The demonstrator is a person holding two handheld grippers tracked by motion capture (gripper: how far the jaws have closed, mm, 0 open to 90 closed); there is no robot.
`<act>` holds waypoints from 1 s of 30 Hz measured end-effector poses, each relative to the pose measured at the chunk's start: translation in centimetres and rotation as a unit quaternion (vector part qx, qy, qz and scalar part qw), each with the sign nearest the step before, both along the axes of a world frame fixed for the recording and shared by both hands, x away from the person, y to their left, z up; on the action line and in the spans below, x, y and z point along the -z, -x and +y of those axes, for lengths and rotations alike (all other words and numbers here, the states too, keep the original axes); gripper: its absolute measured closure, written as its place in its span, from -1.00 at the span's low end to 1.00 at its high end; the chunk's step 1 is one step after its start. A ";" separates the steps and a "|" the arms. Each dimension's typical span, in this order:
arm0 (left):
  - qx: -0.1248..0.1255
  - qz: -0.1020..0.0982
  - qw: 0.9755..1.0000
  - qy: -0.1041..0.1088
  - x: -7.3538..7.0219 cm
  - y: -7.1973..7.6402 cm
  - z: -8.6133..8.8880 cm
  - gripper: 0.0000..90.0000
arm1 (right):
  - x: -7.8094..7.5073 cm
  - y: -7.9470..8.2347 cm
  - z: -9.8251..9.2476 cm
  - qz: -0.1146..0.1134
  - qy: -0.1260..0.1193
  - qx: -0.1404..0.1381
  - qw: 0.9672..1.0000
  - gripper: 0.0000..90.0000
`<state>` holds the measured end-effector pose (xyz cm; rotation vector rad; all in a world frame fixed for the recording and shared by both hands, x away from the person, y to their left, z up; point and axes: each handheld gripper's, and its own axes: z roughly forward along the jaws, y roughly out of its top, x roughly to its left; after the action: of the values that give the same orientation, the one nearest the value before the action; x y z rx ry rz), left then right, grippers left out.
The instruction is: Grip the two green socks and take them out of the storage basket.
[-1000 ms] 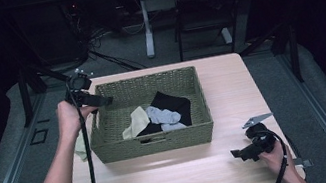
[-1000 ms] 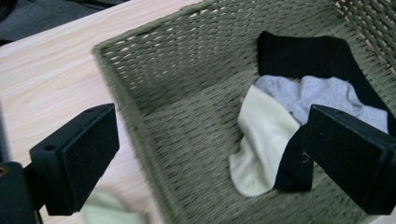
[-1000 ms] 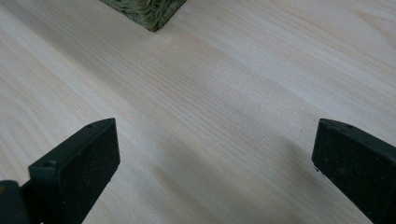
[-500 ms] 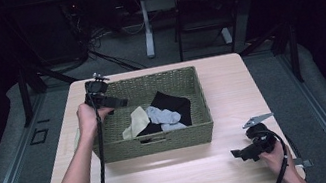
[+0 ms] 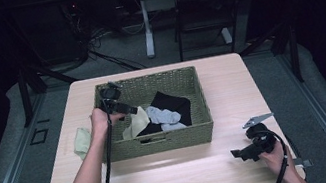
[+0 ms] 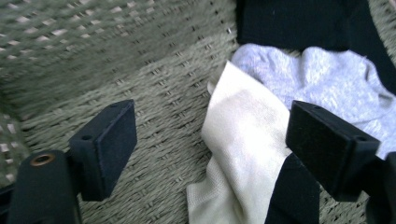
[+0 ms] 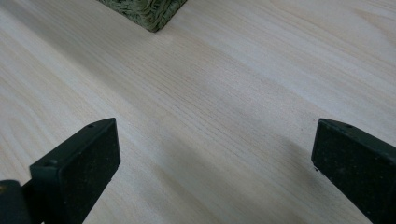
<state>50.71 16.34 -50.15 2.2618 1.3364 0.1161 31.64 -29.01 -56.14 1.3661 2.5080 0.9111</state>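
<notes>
Inside the woven wicker basket [image 5: 159, 140], the left gripper [image 6: 210, 140] has just been narrowing its still-wide, empty jaws around a soft cream sock [image 6: 238, 140]; the right gripper [image 7: 215, 158] gapes, empty, over grained wood table [image 7: 224, 93].

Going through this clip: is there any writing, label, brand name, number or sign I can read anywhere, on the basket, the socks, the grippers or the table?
None: no readable text in any of the three views.
Woven basket: no tag or print.
Cream sock, grey sock, black sock: plain, no logo.
Left gripper and right gripper: bare black pads, no markings.
Table: plain wood grain.
Equipment behind the table: too dark and small to tell.
</notes>
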 end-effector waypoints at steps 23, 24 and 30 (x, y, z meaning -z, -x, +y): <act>0.060 0.036 0.997 -0.012 -0.3 0.6 -1.2 0.92 | 0.0 0.0 0.1 -0.002 0.000 -0.001 1.000 -0.99; 0.063 0.033 0.997 -0.014 -0.7 0.7 -1.0 0.92 | 0.0 0.0 0.1 -0.002 0.000 -0.001 1.000 -0.99; 0.071 0.008 0.997 -0.012 -3.6 1.5 -0.3 0.92 | 0.0 0.0 0.1 -0.001 0.001 -0.002 1.000 -0.99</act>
<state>49.17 16.00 -46.51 2.3748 1.1824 0.0648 31.61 -28.93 -56.19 1.3593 2.5095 0.9114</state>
